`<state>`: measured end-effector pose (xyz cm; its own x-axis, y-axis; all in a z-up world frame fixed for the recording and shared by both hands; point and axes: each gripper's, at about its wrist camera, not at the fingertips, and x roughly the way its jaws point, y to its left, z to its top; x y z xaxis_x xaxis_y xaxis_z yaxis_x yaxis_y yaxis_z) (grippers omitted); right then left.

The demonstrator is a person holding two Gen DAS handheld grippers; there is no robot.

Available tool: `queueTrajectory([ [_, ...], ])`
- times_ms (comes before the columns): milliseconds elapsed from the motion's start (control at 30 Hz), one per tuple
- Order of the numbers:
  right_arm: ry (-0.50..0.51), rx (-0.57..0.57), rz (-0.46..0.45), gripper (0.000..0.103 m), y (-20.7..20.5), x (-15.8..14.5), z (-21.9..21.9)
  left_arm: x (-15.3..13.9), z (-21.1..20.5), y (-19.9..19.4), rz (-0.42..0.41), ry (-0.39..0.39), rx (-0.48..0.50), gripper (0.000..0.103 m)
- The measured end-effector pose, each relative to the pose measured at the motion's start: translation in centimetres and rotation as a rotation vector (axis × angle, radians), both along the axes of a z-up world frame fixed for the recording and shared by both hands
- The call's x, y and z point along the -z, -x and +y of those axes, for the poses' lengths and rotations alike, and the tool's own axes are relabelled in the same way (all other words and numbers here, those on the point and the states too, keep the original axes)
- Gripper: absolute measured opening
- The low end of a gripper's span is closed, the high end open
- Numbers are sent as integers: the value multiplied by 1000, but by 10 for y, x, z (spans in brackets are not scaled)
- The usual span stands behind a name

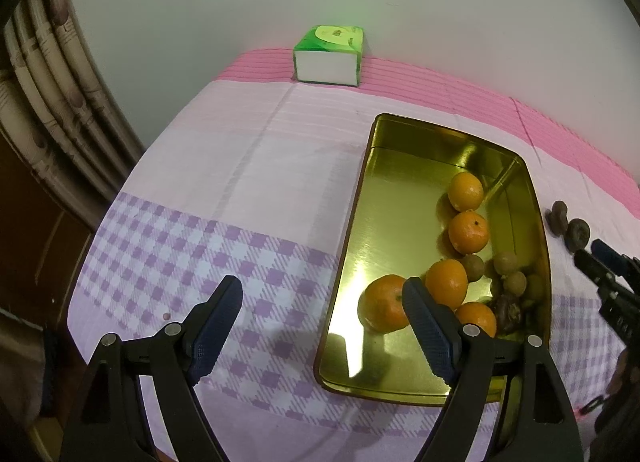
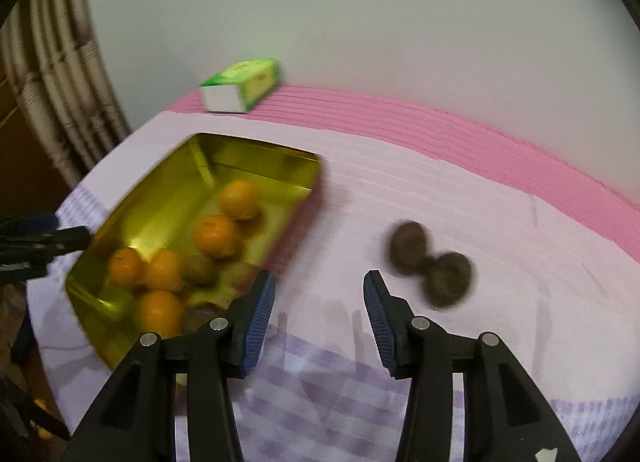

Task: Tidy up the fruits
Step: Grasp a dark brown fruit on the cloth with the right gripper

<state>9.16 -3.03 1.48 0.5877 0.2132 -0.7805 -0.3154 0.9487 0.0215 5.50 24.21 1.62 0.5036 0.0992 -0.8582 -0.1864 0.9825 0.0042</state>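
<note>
A gold metal tray [image 1: 400, 378] [image 2: 168, 189] lies on the cloth and holds several oranges [image 1: 468, 232] [image 2: 218, 236] plus a few small brown fruits [image 1: 508, 274] [image 2: 200, 270]. Two dark brown fruits [image 2: 430, 264] [image 1: 568, 225] lie on the cloth to the right of the tray. My left gripper [image 1: 322, 294] stands open over the tray's left rim with nothing between its fingers. My right gripper [image 2: 319, 292] is open and empty, over the cloth between the tray and the two brown fruits, which sit just beyond its right finger [image 2: 380, 310]. The right wrist view is blurred.
A green and white tissue box [image 1: 329, 55] [image 2: 240, 85] stands at the table's far edge against the wall. The pink and lilac checked tablecloth [image 1: 224, 189] covers the table. Patterned curtains [image 1: 48, 73] hang at the left. The right gripper shows at the left wrist view's right edge.
</note>
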Motion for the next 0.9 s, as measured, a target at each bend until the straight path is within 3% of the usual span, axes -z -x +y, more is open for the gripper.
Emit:
queueTrajectory([
  [333, 13, 115, 12, 48, -18, 19, -53, 2, -8, 0, 2, -5, 32, 82],
  [900, 30, 113, 5, 49, -41, 46, -47, 0, -17, 1, -32, 25, 89, 82],
])
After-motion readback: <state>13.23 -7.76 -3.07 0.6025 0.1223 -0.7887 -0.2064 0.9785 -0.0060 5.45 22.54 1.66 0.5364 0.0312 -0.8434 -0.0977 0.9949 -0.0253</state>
